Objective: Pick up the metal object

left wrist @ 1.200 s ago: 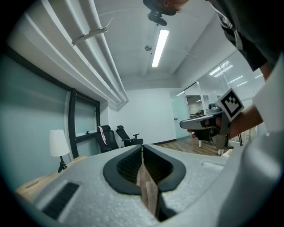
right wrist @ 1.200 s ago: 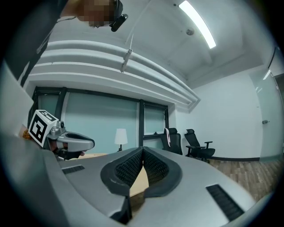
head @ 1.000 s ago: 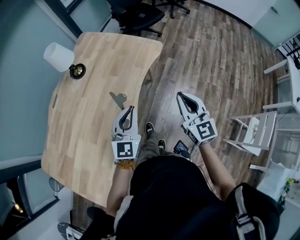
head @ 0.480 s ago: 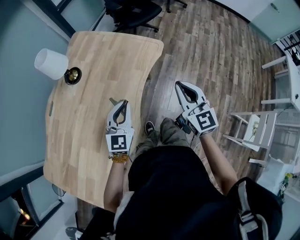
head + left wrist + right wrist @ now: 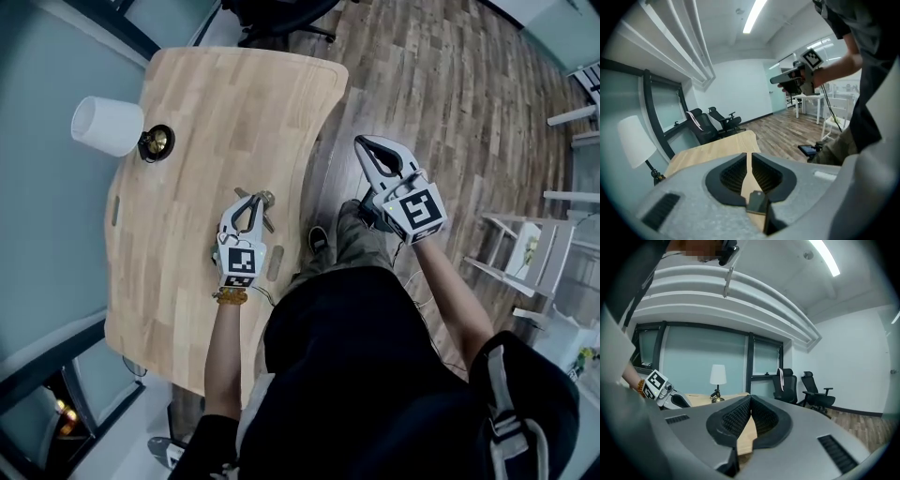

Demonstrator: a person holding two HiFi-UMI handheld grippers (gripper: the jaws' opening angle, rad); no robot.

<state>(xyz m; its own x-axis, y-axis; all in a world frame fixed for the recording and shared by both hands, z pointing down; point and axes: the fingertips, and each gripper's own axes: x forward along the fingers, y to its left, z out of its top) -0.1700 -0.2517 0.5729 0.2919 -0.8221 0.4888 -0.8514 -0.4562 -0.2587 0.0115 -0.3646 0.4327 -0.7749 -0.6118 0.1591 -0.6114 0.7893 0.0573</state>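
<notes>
The metal object (image 5: 268, 201) is a small flat grey bracket lying on the wooden table (image 5: 206, 103) near its right edge. My left gripper (image 5: 255, 198) is shut and sits right over it, so only the bracket's ends stick out on either side of the tips. In the left gripper view a corner of the bracket (image 5: 757, 202) shows low in the slit behind the closed tips of the left gripper (image 5: 748, 157); no pad is seen pressing on it. My right gripper (image 5: 360, 143) is shut and empty, held over the floor to the right of the table.
A lamp with a white shade (image 5: 105, 125) and brass base (image 5: 156, 142) stands at the table's far left. Black office chairs (image 5: 281, 11) stand beyond the table. A white rack (image 5: 525, 253) is at the right. A phone (image 5: 808, 149) rests by the person's knee.
My left gripper has moved forward and now covers the bracket, which lay clear ahead of it a second ago. Its jaws stayed shut. The right gripper has kept its place.
</notes>
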